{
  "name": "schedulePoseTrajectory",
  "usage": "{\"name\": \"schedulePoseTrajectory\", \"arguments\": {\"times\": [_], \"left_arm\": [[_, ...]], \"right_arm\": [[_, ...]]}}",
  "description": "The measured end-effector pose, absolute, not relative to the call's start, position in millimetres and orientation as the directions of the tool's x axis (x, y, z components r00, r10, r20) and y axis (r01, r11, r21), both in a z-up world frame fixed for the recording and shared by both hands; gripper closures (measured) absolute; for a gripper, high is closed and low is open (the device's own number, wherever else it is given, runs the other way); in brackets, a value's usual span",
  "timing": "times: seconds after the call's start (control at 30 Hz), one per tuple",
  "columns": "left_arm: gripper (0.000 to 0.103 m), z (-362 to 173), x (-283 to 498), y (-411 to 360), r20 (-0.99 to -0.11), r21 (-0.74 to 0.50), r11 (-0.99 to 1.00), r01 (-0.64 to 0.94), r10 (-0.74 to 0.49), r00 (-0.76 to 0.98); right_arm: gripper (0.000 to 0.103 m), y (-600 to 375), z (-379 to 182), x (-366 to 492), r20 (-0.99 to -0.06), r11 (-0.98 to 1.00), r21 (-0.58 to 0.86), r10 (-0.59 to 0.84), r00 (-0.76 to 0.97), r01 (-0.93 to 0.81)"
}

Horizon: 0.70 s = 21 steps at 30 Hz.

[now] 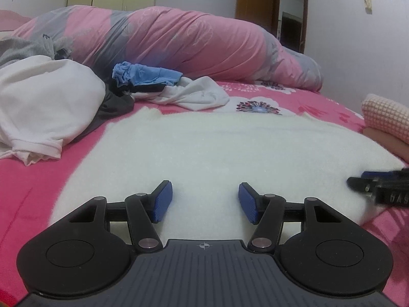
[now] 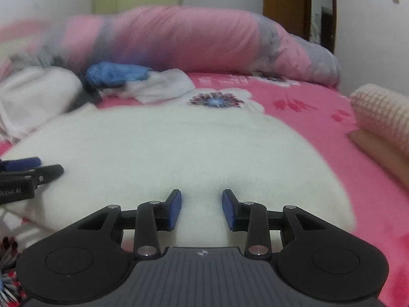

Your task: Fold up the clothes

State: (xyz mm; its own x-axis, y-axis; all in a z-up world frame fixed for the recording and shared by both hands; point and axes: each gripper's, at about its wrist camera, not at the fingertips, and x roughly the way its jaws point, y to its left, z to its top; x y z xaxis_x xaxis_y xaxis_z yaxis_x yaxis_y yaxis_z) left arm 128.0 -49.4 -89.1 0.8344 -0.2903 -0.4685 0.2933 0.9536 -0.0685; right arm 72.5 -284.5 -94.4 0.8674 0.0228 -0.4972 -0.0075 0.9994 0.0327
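A fluffy white garment [image 1: 217, 153] lies spread flat on the pink flowered bed; it also fills the middle of the right wrist view [image 2: 179, 148]. My left gripper [image 1: 205, 200] is open, low over the garment's near edge, nothing between its blue pads. My right gripper [image 2: 202, 208] is open too, over the near edge further right. Each gripper shows in the other's view: the right one at the right edge [image 1: 378, 185], the left one at the left edge [image 2: 28, 171].
A heap of unfolded clothes sits at the back left: a white shirt [image 1: 43, 102], a blue piece [image 1: 145, 74], a dark piece [image 1: 115, 105], a pale cloth [image 1: 194, 94]. A rolled pink-grey quilt [image 1: 179, 41] lies along the back. A folded waffle-knit item [image 2: 383, 117] rests at right.
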Motion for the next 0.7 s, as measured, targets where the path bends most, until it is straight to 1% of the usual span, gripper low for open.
{"name": "schedulePoseTrajectory", "arguments": {"times": [0.07,0.2,0.3,0.47,0.6,0.7], "left_arm": [[0.044,-89,127,-49,-0.469,-0.07,0.955,0.289,-0.287,0.835],[0.045,-82,127,-49,-0.48,-0.085,0.959,0.271,-0.278,0.832],[0.045,-72,119,-44,-0.463,-0.128,0.959,0.252,-0.282,0.84],[0.045,-79,110,-45,-0.514,-0.138,0.965,0.222,-0.261,0.817],[0.044,-86,104,-54,-0.497,-0.076,0.975,0.21,-0.22,0.84],[0.044,-85,106,-55,-0.511,-0.075,0.977,0.198,-0.209,0.834]], "right_arm": [[0.064,-291,-95,71,-0.487,0.997,0.072,0.047,0.872,-0.013],[0.064,-288,-95,72,-0.484,0.999,0.053,0.037,0.874,-0.013],[0.064,-289,-95,71,-0.482,0.998,0.058,0.04,0.875,-0.013],[0.064,-291,-96,68,-0.474,0.998,0.061,0.041,0.88,-0.014],[0.064,-290,-97,67,-0.465,0.998,0.059,0.039,0.885,-0.013],[0.064,-291,-97,66,-0.46,0.998,0.063,0.042,0.887,-0.015]]}}
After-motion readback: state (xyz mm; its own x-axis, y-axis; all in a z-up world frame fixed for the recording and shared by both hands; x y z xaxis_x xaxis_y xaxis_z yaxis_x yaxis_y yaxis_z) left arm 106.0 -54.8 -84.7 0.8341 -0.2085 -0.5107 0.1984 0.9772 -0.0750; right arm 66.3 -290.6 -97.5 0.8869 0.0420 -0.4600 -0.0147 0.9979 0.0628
